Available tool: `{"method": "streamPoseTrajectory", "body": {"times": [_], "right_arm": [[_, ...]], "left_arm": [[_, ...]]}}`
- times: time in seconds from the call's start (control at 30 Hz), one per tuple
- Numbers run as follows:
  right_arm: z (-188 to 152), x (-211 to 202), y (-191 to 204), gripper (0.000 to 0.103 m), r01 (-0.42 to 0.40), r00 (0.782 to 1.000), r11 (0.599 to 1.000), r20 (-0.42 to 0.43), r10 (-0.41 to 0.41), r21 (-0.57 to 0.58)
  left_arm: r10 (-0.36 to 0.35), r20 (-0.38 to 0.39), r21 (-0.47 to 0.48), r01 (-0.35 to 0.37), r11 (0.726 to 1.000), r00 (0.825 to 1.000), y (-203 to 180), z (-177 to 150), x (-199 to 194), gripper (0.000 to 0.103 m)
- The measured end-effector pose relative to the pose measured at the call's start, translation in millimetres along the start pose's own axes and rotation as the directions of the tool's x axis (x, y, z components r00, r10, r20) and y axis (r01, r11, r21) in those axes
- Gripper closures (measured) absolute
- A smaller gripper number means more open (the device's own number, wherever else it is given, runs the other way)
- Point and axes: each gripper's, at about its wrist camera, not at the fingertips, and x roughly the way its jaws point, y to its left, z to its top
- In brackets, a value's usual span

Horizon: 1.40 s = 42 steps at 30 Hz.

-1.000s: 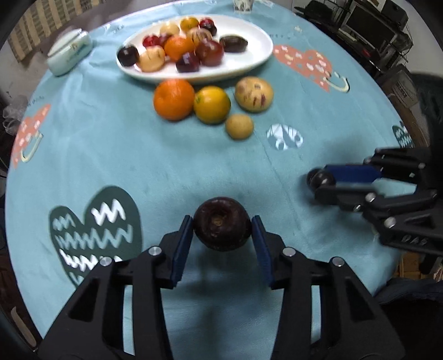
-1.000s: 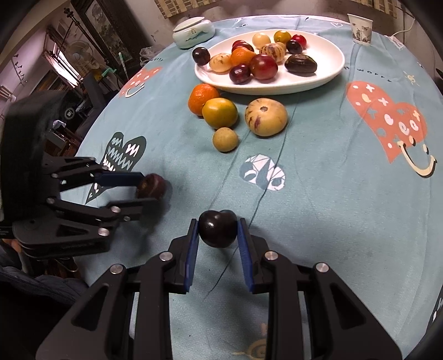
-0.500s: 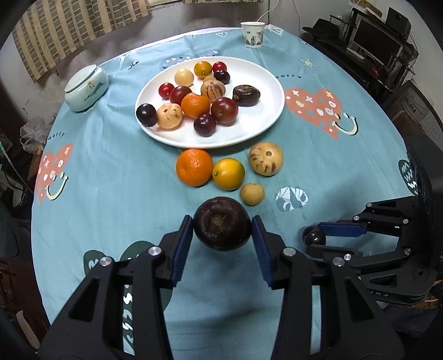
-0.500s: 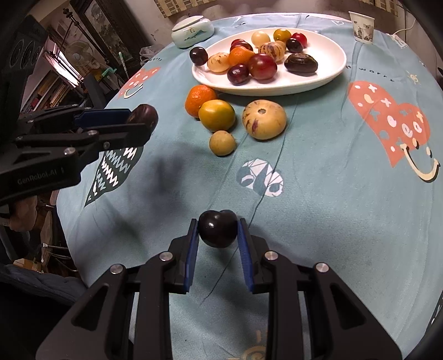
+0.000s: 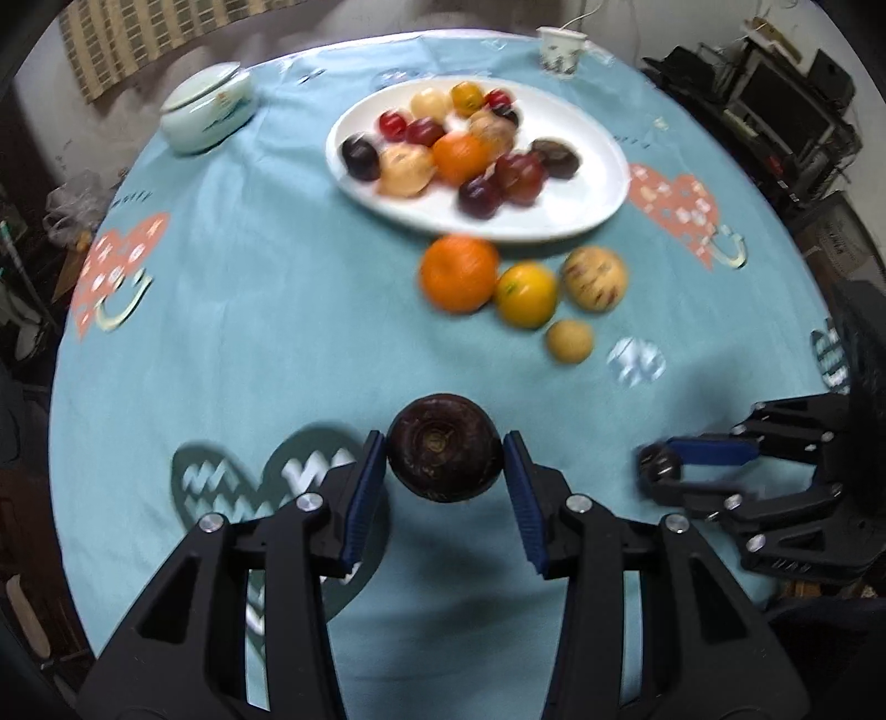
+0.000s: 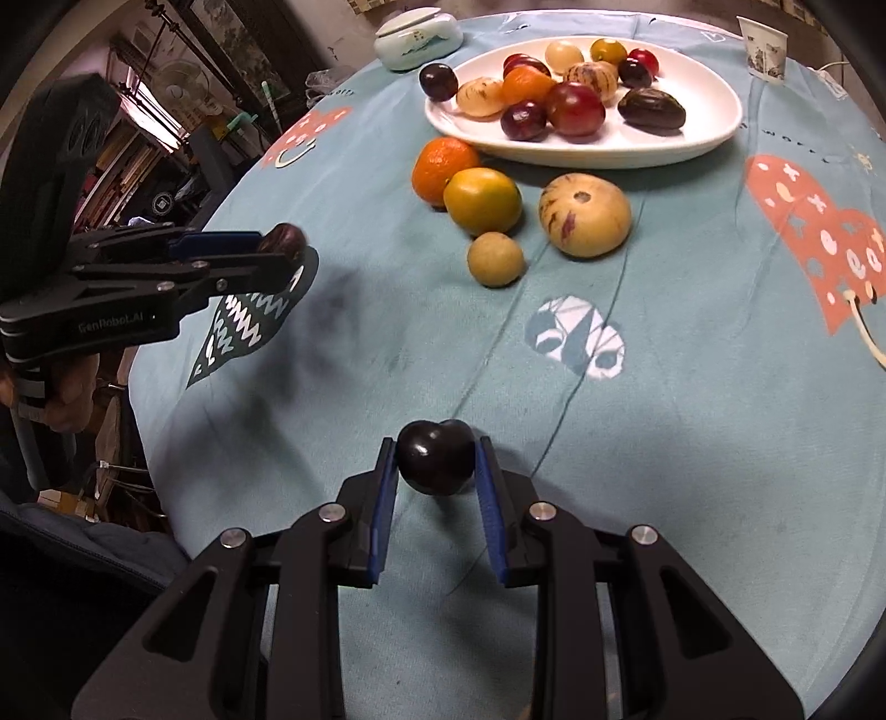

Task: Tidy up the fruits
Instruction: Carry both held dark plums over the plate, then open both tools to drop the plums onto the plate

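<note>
My left gripper point(image 5: 444, 462) is shut on a dark brown round fruit point(image 5: 444, 455) and holds it above the blue tablecloth. My right gripper point(image 6: 436, 462) is shut on a dark plum point(image 6: 436, 455); it also shows in the left wrist view point(image 5: 656, 471). The left gripper shows at the left of the right wrist view point(image 6: 285, 246). A white oval plate point(image 5: 581, 216) with several fruits sits at the far side. An orange point(image 5: 459, 271), a yellow citrus point(image 5: 525, 294), a striped pale melon point(image 5: 595, 277) and a small tan fruit point(image 5: 569, 340) lie on the cloth before the plate.
A pale lidded ceramic jar point(image 5: 207, 113) stands at the far left and a paper cup point(image 5: 560, 47) at the far edge. The round table point(image 5: 249, 288) drops off on all sides. Shelves and clutter surround it.
My left gripper has risen with the brown fruit and swung left, so the plate sits further right in its view. The right gripper has held its plum almost still.
</note>
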Motion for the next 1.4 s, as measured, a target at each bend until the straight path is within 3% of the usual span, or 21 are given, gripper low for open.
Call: {"method": "streamPoseTrajectory", "body": {"times": [0.17, 0.27, 0.4, 0.5, 0.67, 0.73, 0.83, 0.93, 1.13, 1.4], "right_arm": [[42.1, -27.9, -7.9, 0.075, 0.053, 0.994, 0.997, 0.103, -0.048, -0.049], [87.9, -59.3, -20.9, 0.075, 0.103, 0.968, 0.993, 0.234, -0.088, -0.053], [142.4, -72.6, -43.9, 0.075, 0.206, 0.927, 0.978, 0.328, -0.181, -0.041], [174.4, -61.1, -64.5, 0.073, 0.24, 0.917, 0.971, 0.328, -0.225, -0.005], [211.6, -19.6, -93.6, 0.073, 0.256, 0.935, 0.966, 0.248, -0.255, 0.031], [215.9, -11.1, -99.2, 0.073, 0.278, 0.931, 0.96, 0.234, -0.279, 0.038], [219.3, -8.2, -108.9, 0.071, 0.239, 0.939, 0.969, 0.239, -0.246, 0.058], [215.6, -11.1, -110.8, 0.071, 0.214, 0.944, 0.974, 0.241, -0.224, 0.068], [178.5, -21.7, -94.0, 0.071, 0.154, 0.961, 0.988, 0.229, -0.155, 0.022], [100.2, -25.9, -46.3, 0.071, 0.121, 0.978, 0.991, 0.181, -0.108, -0.063]], "left_arm": [[-0.031, 0.096, 0.044, 0.026, 0.999, 0.995, -12.8, 62.4, -7.1, 0.059], [-0.021, 0.149, 0.039, 0.015, 0.999, 0.989, -12.2, 105.5, -9.0, 0.059], [0.008, 0.162, 0.022, -0.012, 1.0, 0.987, -8.8, 156.4, 7.3, 0.059], [0.025, 0.148, 0.014, -0.027, 1.0, 0.989, -6.8, 181.2, 28.7, 0.058], [0.031, 0.115, 0.007, -0.032, 0.999, 0.993, -1.3, 196.5, 55.0, 0.058], [0.018, 0.13, -0.007, -0.018, 1.0, 0.991, 7.0, 195.9, 51.8, 0.058], [0.037, 0.15, -0.038, -0.032, 0.999, 0.988, 24.7, 195.5, 45.5, 0.055], [0.064, 0.185, -0.129, -0.04, 0.991, 0.981, 57.6, 182.9, 31.3, 0.052], [0.143, 0.115, -0.279, -0.106, 0.954, 0.983, 109.2, 144.2, 31.9, 0.051], [0.077, 0.116, -0.221, -0.05, 0.974, 0.99, 85.2, 88.9, 14.6, 0.046]]}}
